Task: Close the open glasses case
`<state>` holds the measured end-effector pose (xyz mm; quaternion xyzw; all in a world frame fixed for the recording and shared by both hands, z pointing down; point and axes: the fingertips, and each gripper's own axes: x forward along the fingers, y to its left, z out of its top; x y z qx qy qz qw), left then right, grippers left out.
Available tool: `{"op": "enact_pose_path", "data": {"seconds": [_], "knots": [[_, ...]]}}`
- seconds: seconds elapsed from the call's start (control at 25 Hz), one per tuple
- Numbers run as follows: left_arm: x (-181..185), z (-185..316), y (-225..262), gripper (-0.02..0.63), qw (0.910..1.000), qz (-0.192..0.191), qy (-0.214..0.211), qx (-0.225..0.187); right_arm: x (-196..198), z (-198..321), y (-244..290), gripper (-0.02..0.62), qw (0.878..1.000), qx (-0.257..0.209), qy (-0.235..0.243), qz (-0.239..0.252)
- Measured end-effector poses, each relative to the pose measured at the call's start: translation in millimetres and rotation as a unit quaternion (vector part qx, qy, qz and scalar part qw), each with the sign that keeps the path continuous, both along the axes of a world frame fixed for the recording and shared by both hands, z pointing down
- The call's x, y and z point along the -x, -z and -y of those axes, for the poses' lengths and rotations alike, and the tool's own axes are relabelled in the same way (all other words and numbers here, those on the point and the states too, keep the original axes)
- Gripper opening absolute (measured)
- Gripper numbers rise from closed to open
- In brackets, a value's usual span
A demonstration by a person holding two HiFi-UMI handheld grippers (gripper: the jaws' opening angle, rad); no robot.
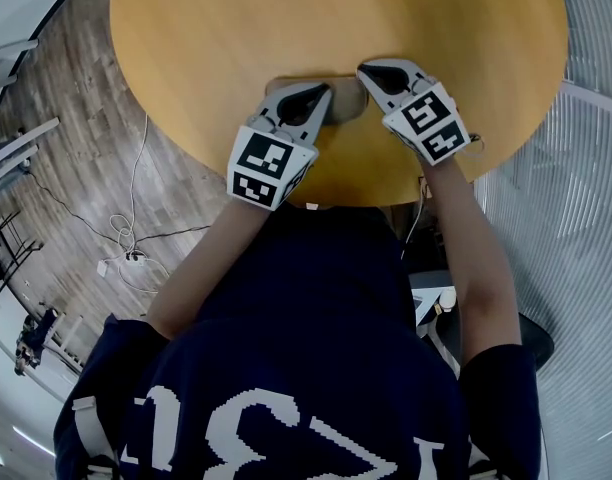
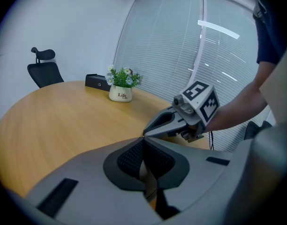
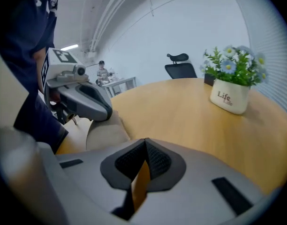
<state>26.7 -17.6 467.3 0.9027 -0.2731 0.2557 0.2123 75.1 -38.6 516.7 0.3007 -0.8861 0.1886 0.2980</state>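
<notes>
The glasses case (image 3: 106, 132) is a soft-looking, matte beige pouch shape with rounded corners. It lies near the edge of the table (image 1: 286, 28) closest to the person, and that table is a round top of smooth, light orange-brown wood grain. In the head view the case's long axis runs left to right, roughly along that near edge, with one end under each tool. Whether its lid is fully down cannot be made out. The left gripper (image 2: 143, 138) is smooth grey plastic with black, finely meshed pads (image 2: 130, 157). Its jaws are pressed together tip to tip with nothing between them, and they sit over the case's left end. The right gripper (image 3: 146, 139) is built the same way, with its jaws likewise together and empty. Only the tan table shows through the slit below its tips, and it reaches the case's right end. Each tool carries a cube of black-and-white square markers. Farther across the table stands a small glossy white pot (image 3: 230, 99) printed "Life", holding white and blue flowers with green leaves. A low black box (image 2: 96, 82) lies just beside it. A black office chair (image 3: 180, 68) stands beyond the table, and pale slatted blinds (image 2: 171, 46) cover the window.
</notes>
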Motion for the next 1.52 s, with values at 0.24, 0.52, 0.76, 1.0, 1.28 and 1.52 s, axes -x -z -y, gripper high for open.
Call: {"op": "enact_pose_path", "data": {"seconds": [0.24, 0.52, 0.76, 1.0, 1.28, 1.52], "knots": [[0, -5, 8, 0.012, 0.9996, -0.019, -0.019, -0.001, -8, 3, 15, 0.031, 0.997, 0.056, -0.003, 0.052], [37, 33, 73, 0.014, 0.9956, -0.07, 0.016, -0.061, -60, 33, 140, 0.034, 0.962, -0.092, -0.195, 0.168], [76, 90, 176, 0.012, 0.9712, -0.143, 0.081, -0.173, -75, 47, 254, 0.025, 0.912, -0.216, -0.275, 0.214], [95, 115, 251, 0.014, 0.9474, -0.188, 0.097, -0.24, -76, 39, 320, 0.023, 0.879, -0.321, -0.297, 0.189], [103, 110, 285, 0.014, 0.9335, -0.208, 0.101, -0.274, -69, 28, 343, 0.023, 0.87, -0.337, -0.306, 0.189], [105, 109, 288, 0.014, 0.9322, -0.214, 0.101, -0.274, -65, 20, 349, 0.023, 0.87, -0.336, -0.309, 0.186]]}}
